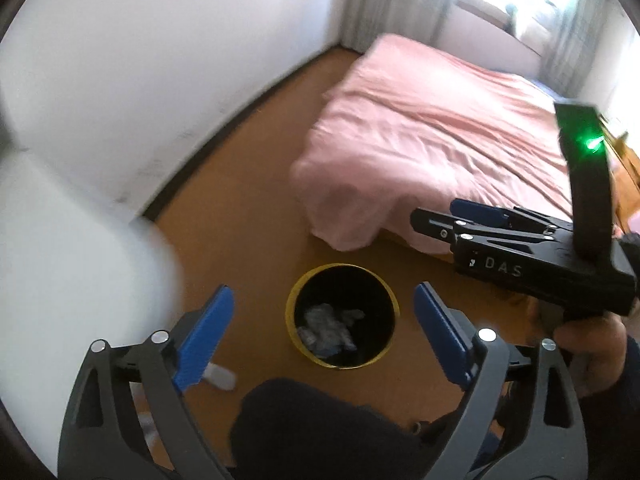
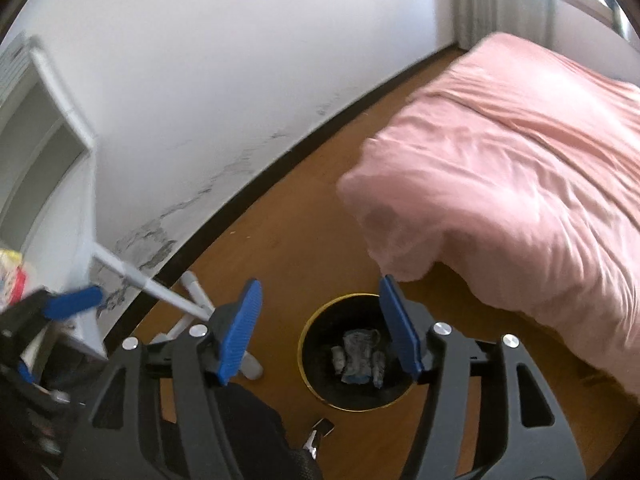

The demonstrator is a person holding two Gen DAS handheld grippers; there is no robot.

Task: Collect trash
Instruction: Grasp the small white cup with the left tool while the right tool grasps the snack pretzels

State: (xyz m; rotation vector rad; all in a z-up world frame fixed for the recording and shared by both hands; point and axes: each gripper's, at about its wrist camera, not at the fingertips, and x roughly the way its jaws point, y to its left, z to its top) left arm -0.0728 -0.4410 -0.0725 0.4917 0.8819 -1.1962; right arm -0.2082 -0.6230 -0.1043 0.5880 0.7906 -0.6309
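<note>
Grippers [image 1: 324, 304] [image 2: 320, 304]: two, both empty; bin [image 1: 292, 300]: one.

Black bin [image 1: 342, 317] with yellow rim, pink bedcover [image 1: 432, 136], brown floor [image 1: 256, 184], blue-padded claws.
</note>
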